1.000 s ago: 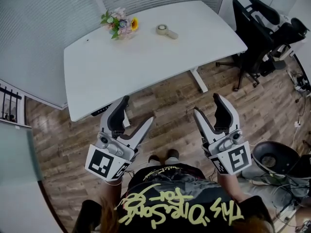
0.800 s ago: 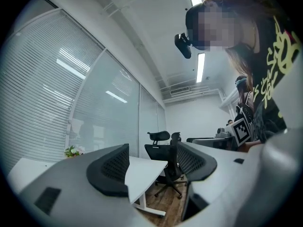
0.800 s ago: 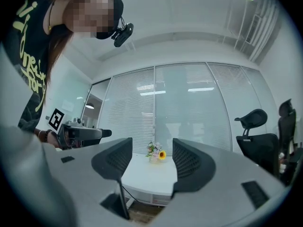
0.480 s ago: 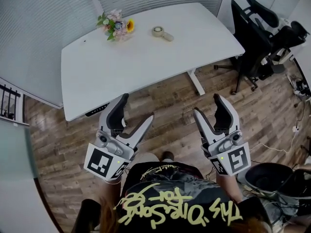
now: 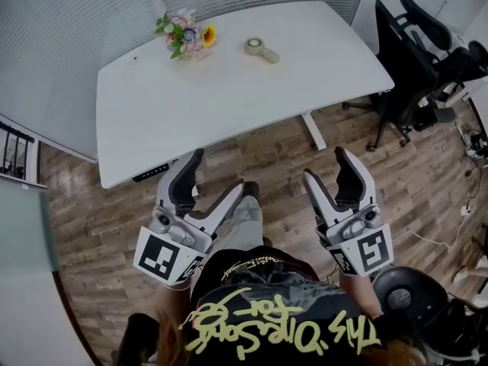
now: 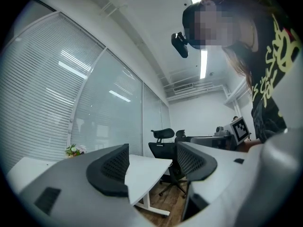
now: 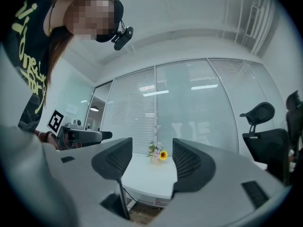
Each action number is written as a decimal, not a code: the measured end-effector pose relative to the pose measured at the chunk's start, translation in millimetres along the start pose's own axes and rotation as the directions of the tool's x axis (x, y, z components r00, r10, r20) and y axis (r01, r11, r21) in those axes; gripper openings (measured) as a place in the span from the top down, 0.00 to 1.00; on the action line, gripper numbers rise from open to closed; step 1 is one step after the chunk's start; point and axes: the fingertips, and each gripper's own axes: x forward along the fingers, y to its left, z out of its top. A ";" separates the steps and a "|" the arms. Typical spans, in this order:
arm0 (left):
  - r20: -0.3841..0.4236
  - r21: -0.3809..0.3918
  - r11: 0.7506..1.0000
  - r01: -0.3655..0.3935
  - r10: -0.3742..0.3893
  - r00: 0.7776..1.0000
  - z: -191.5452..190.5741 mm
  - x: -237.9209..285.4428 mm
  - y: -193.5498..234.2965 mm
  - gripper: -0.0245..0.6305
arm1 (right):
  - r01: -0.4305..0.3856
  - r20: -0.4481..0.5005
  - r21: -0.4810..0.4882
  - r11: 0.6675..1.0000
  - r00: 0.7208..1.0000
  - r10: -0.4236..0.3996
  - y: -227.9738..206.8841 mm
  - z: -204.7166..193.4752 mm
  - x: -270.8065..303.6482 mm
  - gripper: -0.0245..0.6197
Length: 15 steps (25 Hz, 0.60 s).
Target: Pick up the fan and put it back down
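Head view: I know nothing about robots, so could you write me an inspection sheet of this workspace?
Surface: white table, mostly bare.
Job's things: fan lying near the table's far edge, untouched.
Clutter: flowers near the far left corner.
Grippers: left hand-held gripper and right hand-held gripper both open and empty, over the floor short of the table.
Cables: thin white lead on the floor at right.
Surroundings: wood floor, black office chairs, blinds.

You've got a white surface [image 5: 229,97] standing on the wood floor [image 5: 99,227]. The fan [image 5: 260,48] lies near its far edge. The flowers [image 5: 185,36] sit left of it, apart.
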 end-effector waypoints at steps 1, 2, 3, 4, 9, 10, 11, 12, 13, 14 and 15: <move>0.000 0.005 1.000 0.008 -0.008 1.000 -2.0 4.5 1.8 0.49 | -0.003 0.002 -0.007 1.000 1.000 0.003 -1.5 -0.6 4.3 0.57; 0.000 0.007 1.000 0.016 -0.016 1.000 -4.6 10.0 4.4 0.49 | -0.006 0.005 -0.015 1.000 1.000 0.006 -3.7 -1.0 9.4 0.57; 0.000 0.003 1.000 0.025 -0.025 1.000 -7.6 16.7 8.0 0.49 | -0.009 0.009 -0.022 1.000 1.000 0.009 -6.7 -1.1 15.7 0.57; 0.000 -0.005 0.999 0.035 -0.035 0.999 -10.4 24.2 12.3 0.49 | -0.010 0.015 -0.024 1.000 1.000 0.010 -10.3 -0.8 22.8 0.57; 0.029 -0.012 0.998 0.067 -0.066 0.997 -7.7 64.9 39.5 0.48 | 0.005 0.021 -0.040 0.999 1.000 -0.004 -39.1 -2.9 57.8 0.57; 0.039 -0.016 0.997 0.072 -0.072 0.997 -6.6 73.9 47.1 0.48 | 0.008 0.023 -0.046 0.999 1.000 -0.007 -45.8 -4.1 66.4 0.57; 0.046 -0.023 0.997 0.077 -0.076 0.996 -6.5 82.5 54.9 0.48 | 0.009 0.027 -0.046 0.999 1.000 -0.008 -51.5 -5.0 75.6 0.57; 0.050 -0.029 0.996 0.081 -0.079 0.996 -7.4 90.5 62.5 0.48 | 0.008 0.033 -0.041 0.999 0.999 -0.006 -56.2 -5.7 85.0 0.57; 0.049 -0.033 0.996 0.083 -0.081 0.996 -8.8 98.1 69.8 0.48 | 0.006 0.037 -0.035 0.999 0.999 -0.005 -60.7 -6.6 94.2 0.57; 0.046 -0.033 0.996 0.084 -0.082 0.996 -10.3 105.7 77.0 0.48 | 0.004 0.042 -0.028 1.000 0.999 -0.003 -65.4 -7.2 103.8 0.58; 0.041 -0.033 0.996 0.085 -0.084 0.996 -11.5 113.5 84.2 0.48 | 0.003 0.044 -0.024 1.000 0.999 -0.002 -70.9 -8.1 113.4 0.57</move>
